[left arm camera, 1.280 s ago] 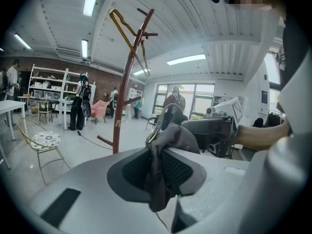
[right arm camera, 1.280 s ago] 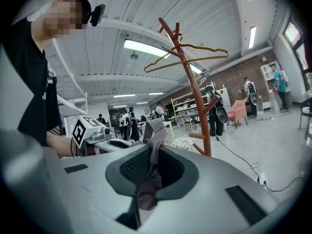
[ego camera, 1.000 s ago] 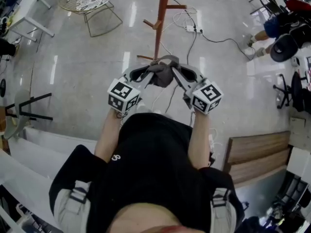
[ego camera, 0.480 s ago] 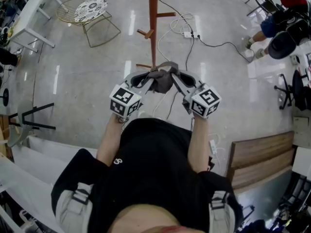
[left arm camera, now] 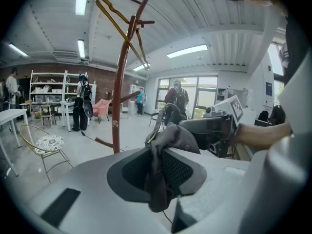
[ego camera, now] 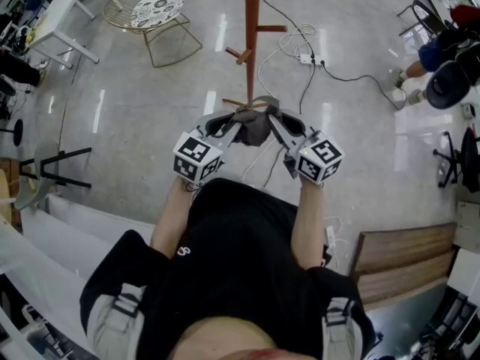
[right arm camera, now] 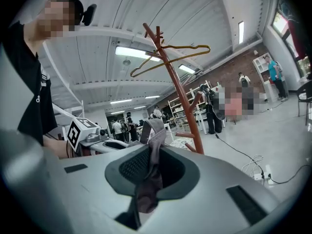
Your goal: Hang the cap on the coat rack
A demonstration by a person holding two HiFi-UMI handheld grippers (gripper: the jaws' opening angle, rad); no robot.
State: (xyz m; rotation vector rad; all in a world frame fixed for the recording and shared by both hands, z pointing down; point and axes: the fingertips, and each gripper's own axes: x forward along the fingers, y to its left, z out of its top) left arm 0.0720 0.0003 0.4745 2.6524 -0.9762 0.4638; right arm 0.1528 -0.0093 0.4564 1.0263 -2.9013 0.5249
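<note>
A dark grey cap [ego camera: 253, 126] hangs bunched between my two grippers, just in front of the red-brown coat rack [ego camera: 253, 21]. My left gripper [ego camera: 235, 127] is shut on the cap's left side, and its fabric [left arm camera: 171, 143] is pinched between the pads. My right gripper [ego camera: 271, 121] is shut on the other side, with a fold of cloth [right arm camera: 151, 162] drooping from its jaws. The rack's pole [left arm camera: 118, 96] rises a short way beyond the cap, with pegs sticking out. A gold wire hanger [right arm camera: 170, 56] hangs near the rack's top.
A wire chair with a patterned cushion [ego camera: 156, 10] and a white table [ego camera: 64, 21] stand at the far left. Cables and a power strip [ego camera: 311, 57] lie on the floor right of the rack. A wooden bench [ego camera: 401, 257] is at my right, and a black stand [ego camera: 52, 167] at my left.
Both grippers keep their hold on the cap and stay close together. The rack has shifted a little in the head view; the cap sits about as near its pole as before.
</note>
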